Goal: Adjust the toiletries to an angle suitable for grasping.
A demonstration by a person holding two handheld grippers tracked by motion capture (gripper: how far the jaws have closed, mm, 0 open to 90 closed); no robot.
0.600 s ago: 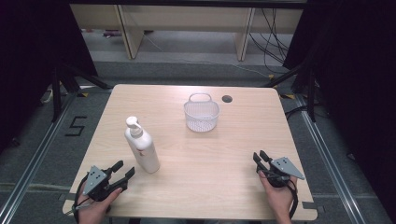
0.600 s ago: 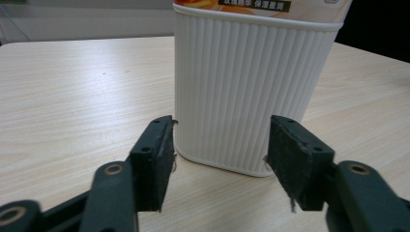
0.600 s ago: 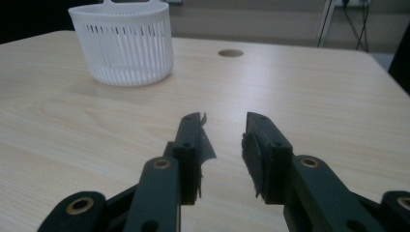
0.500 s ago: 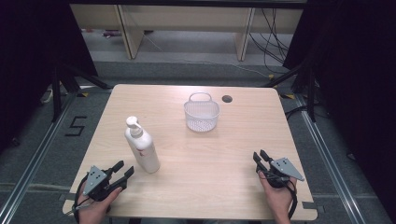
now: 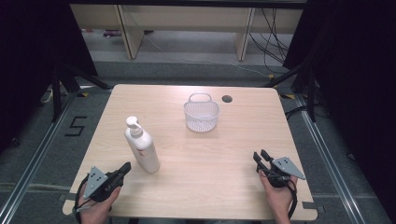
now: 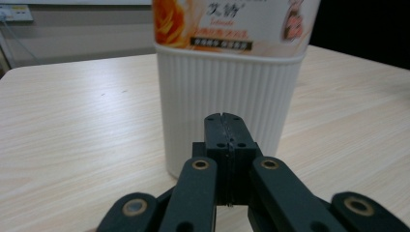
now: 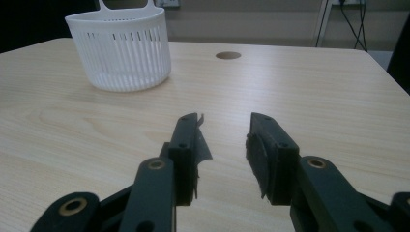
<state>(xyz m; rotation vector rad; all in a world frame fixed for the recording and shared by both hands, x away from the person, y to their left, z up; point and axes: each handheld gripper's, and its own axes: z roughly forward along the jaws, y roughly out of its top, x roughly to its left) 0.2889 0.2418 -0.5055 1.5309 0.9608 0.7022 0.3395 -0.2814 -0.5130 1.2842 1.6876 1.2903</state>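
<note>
Left gripper (image 5: 125, 168) is resting at the desk's (image 5: 215, 186) near-left corner, jaws pressed together, empty, pointing at the lotion bottle (image 5: 142, 147) standing just beyond. Right gripper (image 5: 260, 156) is sitting near-right, jaws parted, empty. Basket (image 5: 201, 114) is standing toward the far edge.

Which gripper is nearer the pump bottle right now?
Left. The left gripper sits just short of the pump bottle base, jaws shut and pointing at it. The right gripper rests far across the table, jaws parted, facing the basket.
</note>
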